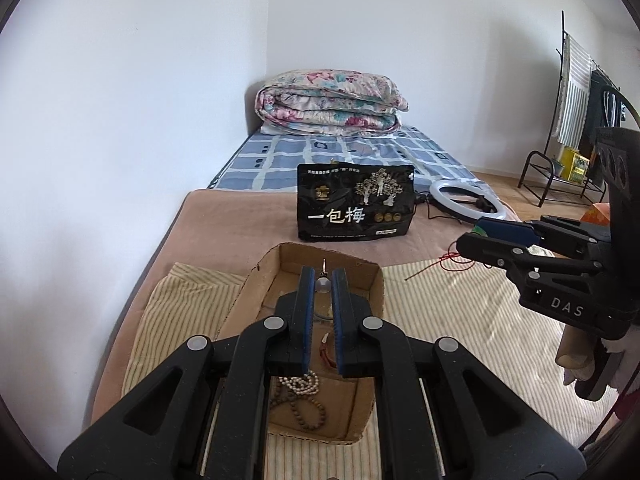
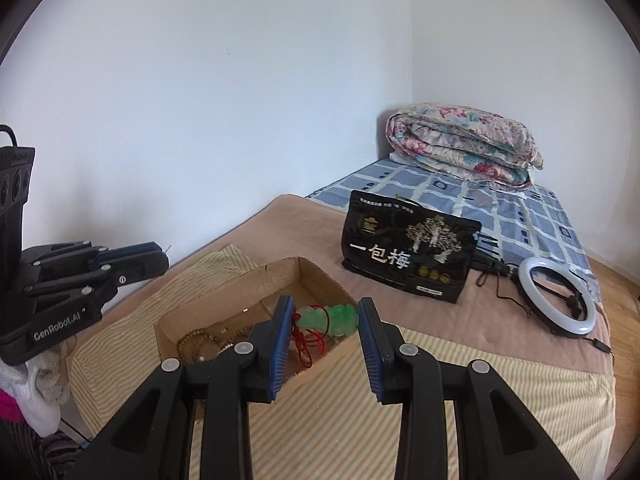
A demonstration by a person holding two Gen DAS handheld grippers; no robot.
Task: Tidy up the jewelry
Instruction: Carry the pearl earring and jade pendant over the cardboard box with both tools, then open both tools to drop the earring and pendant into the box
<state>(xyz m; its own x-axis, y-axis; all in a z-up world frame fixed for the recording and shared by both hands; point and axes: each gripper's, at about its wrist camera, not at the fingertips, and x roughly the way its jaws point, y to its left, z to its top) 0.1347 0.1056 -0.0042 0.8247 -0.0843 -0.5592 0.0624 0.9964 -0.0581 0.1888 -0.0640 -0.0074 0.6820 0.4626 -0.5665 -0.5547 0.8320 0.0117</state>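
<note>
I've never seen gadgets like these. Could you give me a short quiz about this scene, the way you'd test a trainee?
1. True or false: the ring light lies inside the cardboard box.
2. What is held in the jaws of the right gripper? A) a gold ring B) a green jade pendant on red cord C) a wristwatch
3. Fill in: the black snack bag stands on the bed between the cardboard box and the folded floral ____.

Key
1. False: it lies on the pink blanket, to the right of the bag.
2. B, the green jade pendant on red cord.
3. quilt.
</note>
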